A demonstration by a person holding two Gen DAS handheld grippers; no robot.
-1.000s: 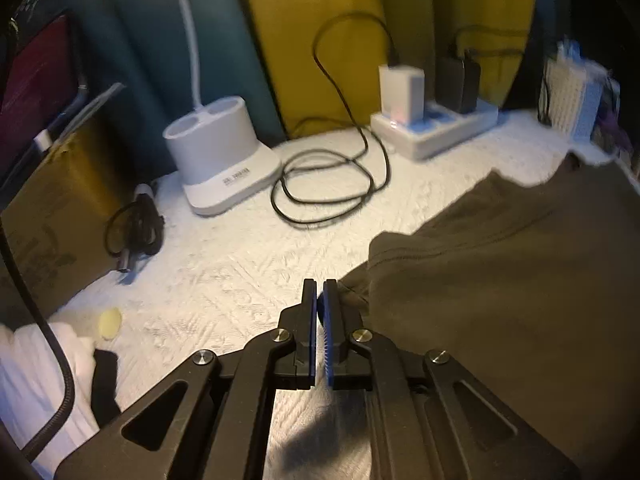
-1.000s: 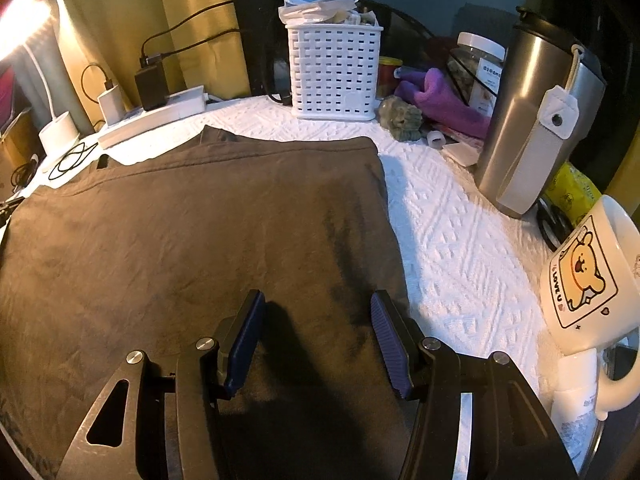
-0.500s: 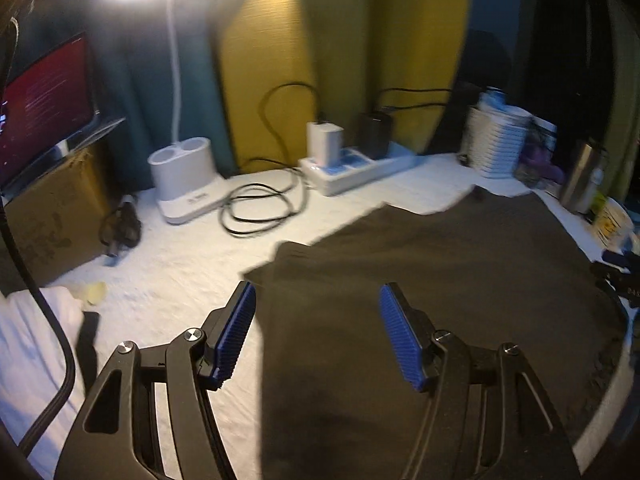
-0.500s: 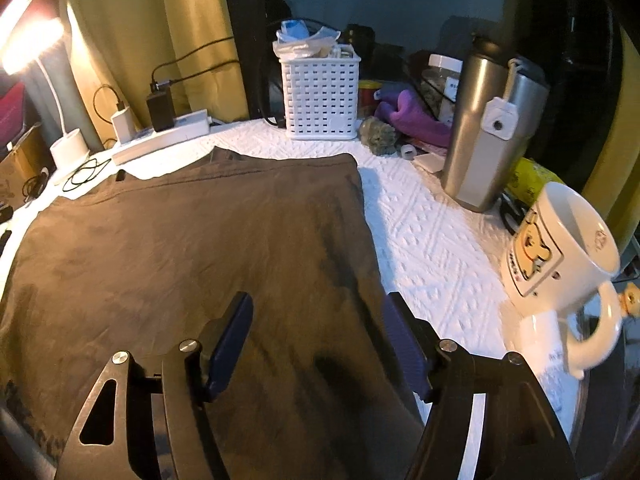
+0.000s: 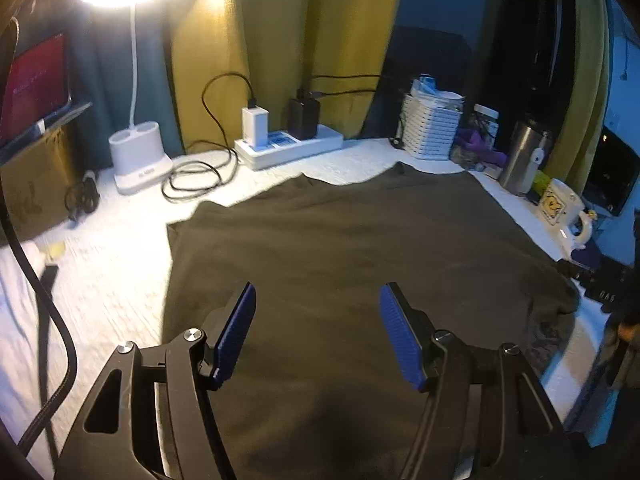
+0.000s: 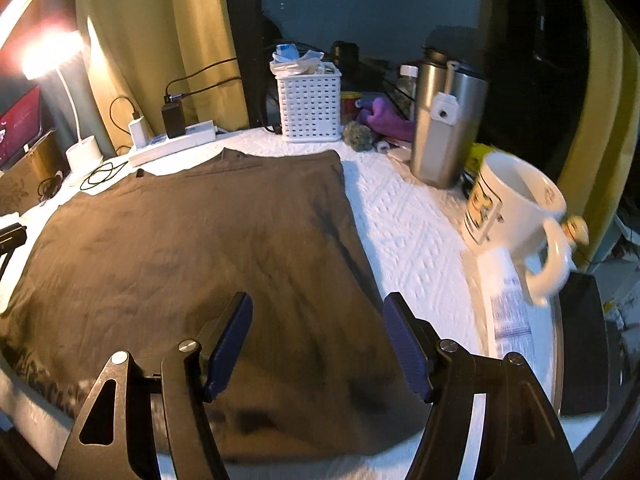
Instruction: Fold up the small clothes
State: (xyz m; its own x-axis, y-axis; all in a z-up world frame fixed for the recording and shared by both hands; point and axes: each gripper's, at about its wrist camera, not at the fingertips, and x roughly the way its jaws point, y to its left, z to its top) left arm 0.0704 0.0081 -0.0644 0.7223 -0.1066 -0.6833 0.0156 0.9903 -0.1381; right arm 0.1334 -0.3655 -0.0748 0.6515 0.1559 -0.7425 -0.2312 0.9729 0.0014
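Observation:
A dark olive-brown garment (image 5: pixel 360 248) lies spread flat on the white textured table cover (image 5: pixel 120 264). My left gripper (image 5: pixel 317 296) hovers above the garment's near left part, open, with nothing between its blue pads. In the right wrist view the same garment (image 6: pixel 192 240) fills the middle and left. My right gripper (image 6: pixel 318 304) hangs open over its near right edge, one finger over the cloth and the other over the white cover (image 6: pixel 416 240). Neither gripper touches the fabric.
Along the back stand a white lamp base (image 5: pixel 138 160), a coiled black cable (image 5: pixel 192 180), a power strip (image 5: pixel 288 146) and a white basket (image 6: pixel 310 104). A steel tumbler (image 6: pixel 444 128) and a white mug (image 6: pixel 516 216) sit right of the garment. A cardboard box (image 5: pixel 36 184) stands at the left.
The left jaws went from shut at the garment's left edge to open. That gripper drew back and rose, so the whole garment shows. The right gripper widened a little and drew back too.

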